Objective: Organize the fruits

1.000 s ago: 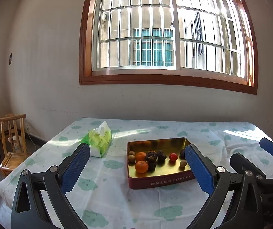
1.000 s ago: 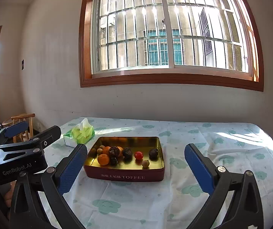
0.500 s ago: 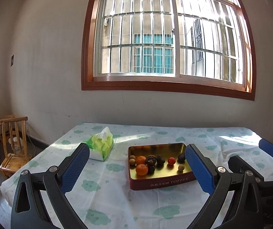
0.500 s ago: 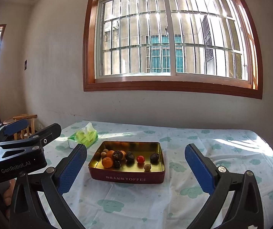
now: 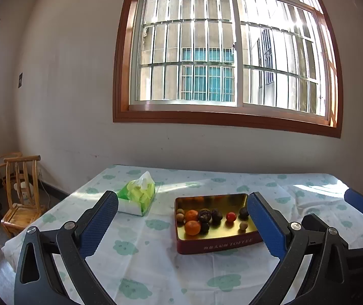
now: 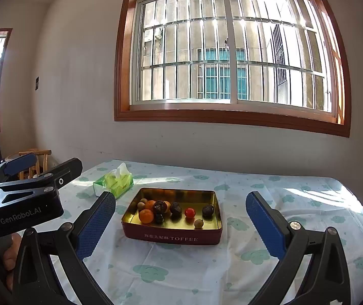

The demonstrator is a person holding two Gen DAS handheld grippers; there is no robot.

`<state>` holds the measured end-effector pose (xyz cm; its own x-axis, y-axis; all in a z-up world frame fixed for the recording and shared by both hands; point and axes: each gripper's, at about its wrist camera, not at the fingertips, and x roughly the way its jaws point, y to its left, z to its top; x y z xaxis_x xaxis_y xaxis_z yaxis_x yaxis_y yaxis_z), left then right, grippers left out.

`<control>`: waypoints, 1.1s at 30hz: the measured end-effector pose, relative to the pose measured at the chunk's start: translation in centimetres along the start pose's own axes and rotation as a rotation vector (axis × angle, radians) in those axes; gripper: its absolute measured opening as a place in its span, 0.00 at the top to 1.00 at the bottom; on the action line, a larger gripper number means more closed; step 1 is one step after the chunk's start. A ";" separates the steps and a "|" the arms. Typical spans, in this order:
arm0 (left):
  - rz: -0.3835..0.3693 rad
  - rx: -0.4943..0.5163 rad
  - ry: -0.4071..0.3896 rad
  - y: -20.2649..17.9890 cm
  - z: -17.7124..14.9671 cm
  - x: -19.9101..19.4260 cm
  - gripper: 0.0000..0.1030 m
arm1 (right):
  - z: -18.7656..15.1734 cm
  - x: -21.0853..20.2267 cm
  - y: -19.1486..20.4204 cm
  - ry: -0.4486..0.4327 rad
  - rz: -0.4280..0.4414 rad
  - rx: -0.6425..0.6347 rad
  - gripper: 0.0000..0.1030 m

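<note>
Hovering above the near edge of the table, the right gripper has its blue pads spread wide with nothing between them. The left gripper hangs the same way, jaws apart and empty. Between them, on the cloud-patterned cloth, sits a red toffee tin with a gold inside (lid off), and all the fruit lies in it: two oranges at the left end, several dark wrinkled fruits in the middle, a small red tomato, and a pale round fruit near the front wall. A green tissue pack rests behind the tin on its left, apart from it. A wooden chair stands off the table's left end.
</note>
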<state>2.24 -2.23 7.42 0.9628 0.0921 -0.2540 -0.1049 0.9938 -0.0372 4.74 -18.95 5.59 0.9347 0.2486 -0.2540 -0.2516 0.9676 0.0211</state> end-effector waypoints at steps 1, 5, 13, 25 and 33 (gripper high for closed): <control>0.000 0.000 0.000 0.0 0.0 0.0 0.02 | 0.0 0.0 0.0 0.000 0.000 0.001 0.00; 0.002 0.000 0.002 0.0 -0.1 0.0 0.02 | 0.0 -0.1 0.0 0.004 0.003 0.006 0.00; 0.008 -0.002 0.005 0.1 -0.1 -0.1 0.01 | -0.1 -0.1 0.2 0.009 0.008 0.001 0.00; 0.013 0.001 0.017 0.1 -0.5 0.3 0.01 | -0.4 0.2 0.1 0.020 0.010 0.011 0.00; 0.019 0.011 0.039 -0.2 -1.0 1.3 0.01 | -0.9 0.8 -0.1 0.042 0.016 0.016 0.00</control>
<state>3.28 -2.40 6.17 0.9501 0.1085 -0.2923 -0.1200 0.9925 -0.0219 5.31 -18.87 4.51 0.9194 0.2619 -0.2934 -0.2618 0.9643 0.0404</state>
